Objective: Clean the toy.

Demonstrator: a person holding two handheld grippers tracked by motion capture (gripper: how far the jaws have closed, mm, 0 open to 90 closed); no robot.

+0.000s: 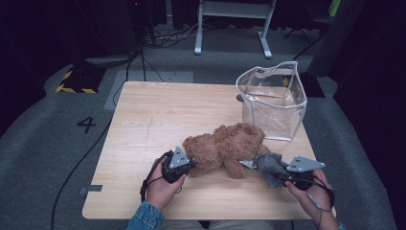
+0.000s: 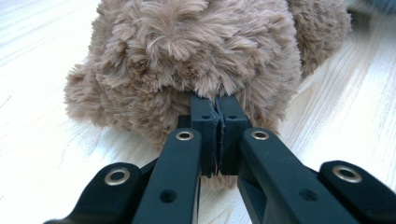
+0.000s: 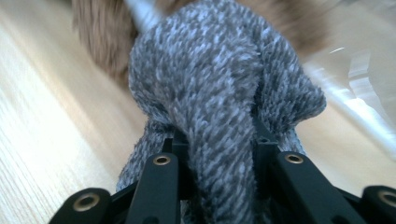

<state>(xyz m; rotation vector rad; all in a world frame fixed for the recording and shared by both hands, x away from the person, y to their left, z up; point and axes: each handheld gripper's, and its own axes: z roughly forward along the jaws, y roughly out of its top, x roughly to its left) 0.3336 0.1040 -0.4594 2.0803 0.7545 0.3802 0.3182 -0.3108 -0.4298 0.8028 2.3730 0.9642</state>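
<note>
1. At the near edge of the table [image 1: 143,201], the person's two hands come in; the left gripper [image 1: 187,165] is clenched on a tuft of fur at the left end of the brown plush bear [image 1: 225,148], jaws almost meeting in the left gripper view [image 2: 217,109].
2. Right gripper [image 1: 281,173] grasps a grey knit garment [image 1: 269,165]; in the right gripper view the knit [image 3: 219,107] bulges between and over the jaws.
3. Key relation: the bear lies on its side, long axis running left-right across the table, between the two grippers. The grey knit sits at the bear's right end, touching or just beside its leg; cannot tell if it is on the limb.
4. Likely next: work the knit along that axis while the left holds the bear.
5. Farther back, a clear plastic bag [image 1: 273,98] stands upright, open-topped, just behind the bear's right part.
6. Surface: pale wood, flat. Room: dark, grey carpet [image 1: 43,143], floor cables, white desk frame [image 1: 234,24] at rear.
</note>
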